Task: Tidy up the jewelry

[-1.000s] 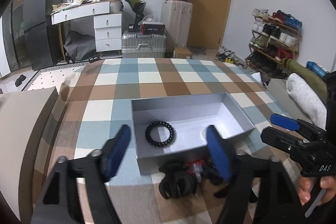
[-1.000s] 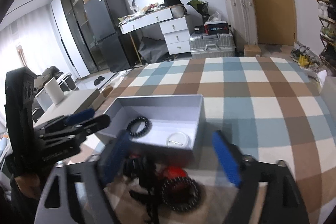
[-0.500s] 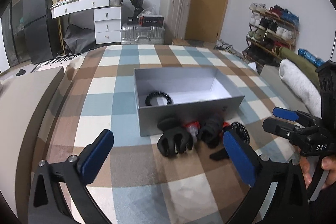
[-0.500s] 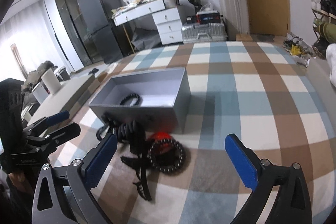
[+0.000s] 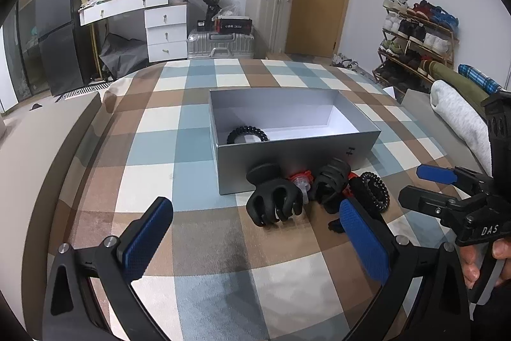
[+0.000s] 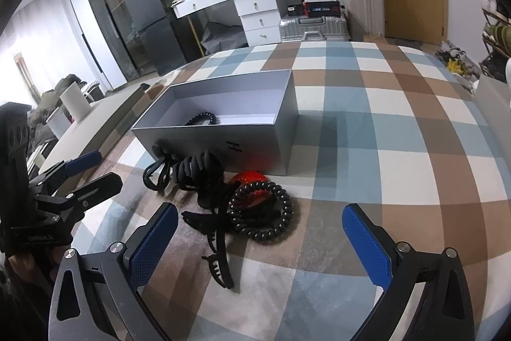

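A grey box [image 5: 297,162] sits open on the checked cloth [image 5: 191,248], its inside pale and nearly bare, with one black coiled hair tie [image 5: 247,135] lying near its left end by the front wall. Heaped against the outside of that front wall is the rest of the pile: a chunky matte black claw clip [image 5: 274,200] with its teeth curled down, a second black claw clip [image 5: 329,181] just beside it, something small, red and clear [image 5: 300,179] wedged between the two, and another black coil tie [image 6: 262,211] at the right end, lying partly over a red piece [image 6: 249,178]. In the right wrist view a slim black clip [image 6: 217,245] with fine teeth lies flat, nearest the cameras, touching the coil tie. The left gripper [image 5: 255,242] hovers low before the pile, its blue-padded jaws spread wide and holding nothing; the chunky clip lies just beyond the gap. The right gripper [image 6: 260,248] has its jaws wide apart and empty too, with the slim clip and coil tie lying in front of the gap. A hand [image 5: 479,261] grips the right gripper's handle. Beyond the cloth stand a white desk [image 5: 143,18], a silver suitcase [image 5: 220,45] and a shoe rack [image 5: 415,43].
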Demonstrator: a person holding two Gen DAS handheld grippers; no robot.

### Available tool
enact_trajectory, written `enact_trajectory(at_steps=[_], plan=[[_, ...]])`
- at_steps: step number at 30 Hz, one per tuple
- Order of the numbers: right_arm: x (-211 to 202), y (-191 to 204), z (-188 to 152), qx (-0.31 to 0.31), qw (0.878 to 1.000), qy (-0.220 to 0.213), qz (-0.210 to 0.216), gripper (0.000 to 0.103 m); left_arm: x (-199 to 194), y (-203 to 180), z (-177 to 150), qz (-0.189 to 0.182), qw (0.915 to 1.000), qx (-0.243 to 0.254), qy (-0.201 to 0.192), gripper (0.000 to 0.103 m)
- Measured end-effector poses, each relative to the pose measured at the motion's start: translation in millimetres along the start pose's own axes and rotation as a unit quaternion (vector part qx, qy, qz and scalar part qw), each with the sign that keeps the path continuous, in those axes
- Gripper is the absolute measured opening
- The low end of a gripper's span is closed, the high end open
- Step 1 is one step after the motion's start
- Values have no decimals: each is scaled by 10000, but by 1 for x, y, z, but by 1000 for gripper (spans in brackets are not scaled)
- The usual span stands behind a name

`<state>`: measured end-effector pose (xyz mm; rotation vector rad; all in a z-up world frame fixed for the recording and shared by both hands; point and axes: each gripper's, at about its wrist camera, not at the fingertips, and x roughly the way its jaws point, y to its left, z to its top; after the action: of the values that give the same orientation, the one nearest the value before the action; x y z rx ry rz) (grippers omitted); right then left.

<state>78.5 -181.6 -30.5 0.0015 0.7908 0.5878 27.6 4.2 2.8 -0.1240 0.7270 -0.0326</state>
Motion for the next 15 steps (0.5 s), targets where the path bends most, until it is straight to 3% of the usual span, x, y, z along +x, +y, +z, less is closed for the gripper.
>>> enact_trajectory(at_steps=[12, 15], plan=[[6, 21, -7, -422, 9982, 271, 318, 101, 2, 0, -3, -24, 10000, 19, 71, 102], [9, 28, -10, -570, 9969, 385, 393, 88, 1, -1, -3, -21, 10000, 48, 60, 102]])
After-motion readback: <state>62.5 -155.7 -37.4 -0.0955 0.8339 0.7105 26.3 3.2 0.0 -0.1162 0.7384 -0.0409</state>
